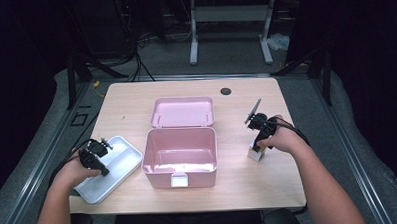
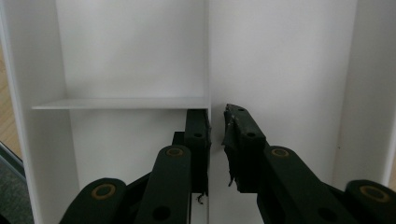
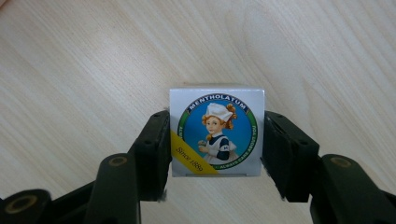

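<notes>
My right fingers (image 3: 215, 154) clasp the box (image 3: 216, 132); left fingers (image 2: 215, 140) pinch the tray's divider (image 2: 208, 56). Pink case (image 1: 180, 155) sits empty.

Table: a light wood-grain top (image 1: 239, 180) with a small dark round cap (image 1: 226, 91) near its far edge, standing on grey carpeted floor.
Centre: a pink box (image 1: 180, 160) stood open, its lid (image 1: 182, 112) laid back flat on the table behind it.
Left side: a white divided tray (image 1: 119, 167) lay at an angle near the front left corner, just beside the pink box; its partitions (image 2: 121, 103) showed in the left gripper view.
Right side: a small white Mentholatum carton (image 3: 217, 133) stood on the bare wood, well apart from the pink box.
</notes>
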Demonstrator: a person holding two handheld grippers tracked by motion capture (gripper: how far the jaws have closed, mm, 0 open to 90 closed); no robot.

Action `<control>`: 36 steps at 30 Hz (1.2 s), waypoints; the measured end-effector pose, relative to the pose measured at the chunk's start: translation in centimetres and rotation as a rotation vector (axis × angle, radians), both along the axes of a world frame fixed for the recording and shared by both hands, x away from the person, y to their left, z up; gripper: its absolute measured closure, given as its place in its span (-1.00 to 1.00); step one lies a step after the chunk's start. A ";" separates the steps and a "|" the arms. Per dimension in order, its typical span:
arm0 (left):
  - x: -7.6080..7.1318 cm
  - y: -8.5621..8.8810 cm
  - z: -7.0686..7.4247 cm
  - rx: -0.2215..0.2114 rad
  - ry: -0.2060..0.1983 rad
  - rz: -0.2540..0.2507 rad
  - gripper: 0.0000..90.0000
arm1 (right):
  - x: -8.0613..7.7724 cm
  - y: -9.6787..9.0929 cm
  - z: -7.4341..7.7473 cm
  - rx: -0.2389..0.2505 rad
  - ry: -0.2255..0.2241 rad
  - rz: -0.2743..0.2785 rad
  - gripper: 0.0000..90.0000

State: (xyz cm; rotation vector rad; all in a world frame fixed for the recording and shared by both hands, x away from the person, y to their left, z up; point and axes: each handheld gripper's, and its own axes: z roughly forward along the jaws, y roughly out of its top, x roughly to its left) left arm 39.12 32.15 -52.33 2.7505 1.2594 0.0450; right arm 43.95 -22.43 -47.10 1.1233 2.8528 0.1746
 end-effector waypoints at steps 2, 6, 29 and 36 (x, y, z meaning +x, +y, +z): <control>0.0 0.0 0.0 -0.001 0.001 -0.003 0.75 | 0.0 0.0 0.3 -0.001 -0.003 0.003 0.01; 0.0 0.0 0.0 -0.003 0.001 -0.003 0.74 | -0.1 0.1 1.0 0.002 -0.014 0.011 0.01; 0.0 0.1 0.0 -0.006 -0.001 -0.001 0.74 | -1.5 3.0 6.1 -0.019 -0.061 0.156 0.01; -0.1 0.1 0.0 -0.005 -0.002 -0.001 0.74 | -2.4 4.5 7.6 -0.024 -0.083 0.375 0.02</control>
